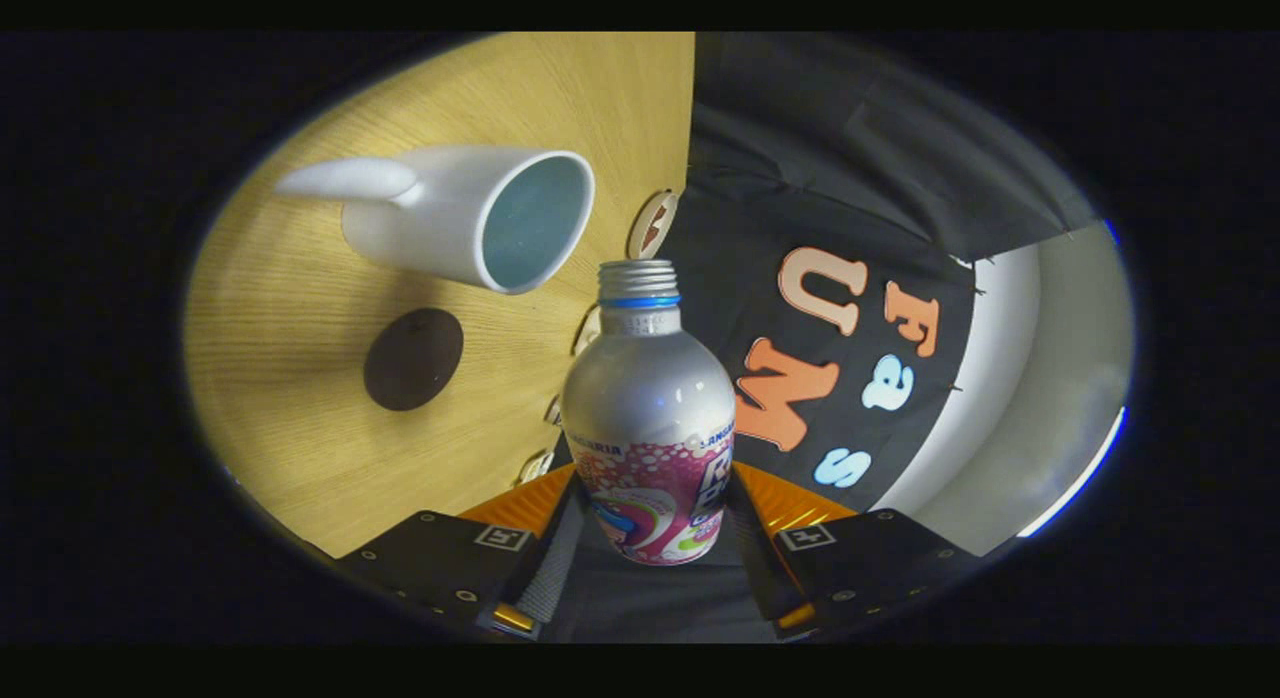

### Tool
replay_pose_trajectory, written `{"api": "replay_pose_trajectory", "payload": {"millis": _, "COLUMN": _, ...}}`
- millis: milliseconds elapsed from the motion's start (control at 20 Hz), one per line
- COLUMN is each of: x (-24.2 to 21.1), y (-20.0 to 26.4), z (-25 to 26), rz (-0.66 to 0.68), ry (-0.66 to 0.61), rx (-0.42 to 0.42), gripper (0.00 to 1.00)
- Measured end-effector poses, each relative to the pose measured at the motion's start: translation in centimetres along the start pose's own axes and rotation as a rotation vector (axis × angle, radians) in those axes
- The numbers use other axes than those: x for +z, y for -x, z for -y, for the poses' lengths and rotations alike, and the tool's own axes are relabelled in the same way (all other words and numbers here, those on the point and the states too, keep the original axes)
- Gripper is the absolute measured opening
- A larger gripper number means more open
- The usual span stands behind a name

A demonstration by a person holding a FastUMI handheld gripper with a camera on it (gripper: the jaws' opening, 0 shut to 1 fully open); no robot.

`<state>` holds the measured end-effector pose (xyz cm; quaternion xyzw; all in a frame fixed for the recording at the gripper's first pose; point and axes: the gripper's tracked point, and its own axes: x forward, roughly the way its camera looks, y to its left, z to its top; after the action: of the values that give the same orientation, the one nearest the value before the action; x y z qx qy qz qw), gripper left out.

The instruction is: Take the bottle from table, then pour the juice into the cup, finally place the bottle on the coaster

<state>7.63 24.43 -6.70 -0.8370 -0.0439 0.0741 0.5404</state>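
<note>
Silver bottle [648,418] is held clamped between the closed fingers of the gripper [650,538], tipped sideways with its open neck just beside the white cup [470,223], over whose rim it should be steadied.

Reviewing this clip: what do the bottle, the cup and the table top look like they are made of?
Bottle, clamped between the gripper fingers: likely aluminium, going by its silver satin body with soft highlights, threaded metal neck and printed pink wrap. Cup: probably glazed ceramic, thick white wall, pale blue inside. Table: light wood or wood-look laminate with fine straight grain.
</note>
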Motion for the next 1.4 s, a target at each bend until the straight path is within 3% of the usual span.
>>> {"api": "replay_pose_trajectory", "payload": {"millis": 300, "x": -0.4, "y": 0.1, "z": -1.4, "rz": -0.022, "ry": -0.315, "rx": 0.099, "gripper": 0.75}}
{"api": "replay_pose_trajectory", "payload": {"millis": 750, "x": -1.6, "y": 0.8, "z": -1.3, "rz": -0.034, "ry": -0.715, "rx": 0.152, "gripper": 0.75}}
{"api": "replay_pose_trajectory", "payload": {"millis": 1150, "x": -2.9, "y": -1.2, "z": -1.7, "rz": -0.037, "ry": -1.233, "rx": 0.204, "gripper": 0.75}}
{"api": "replay_pose_trajectory", "payload": {"millis": 1400, "x": -1.4, "y": -1.5, "z": -3.0, "rz": 0.015, "ry": -1.521, "rx": 0.290, "gripper": 0.75}}
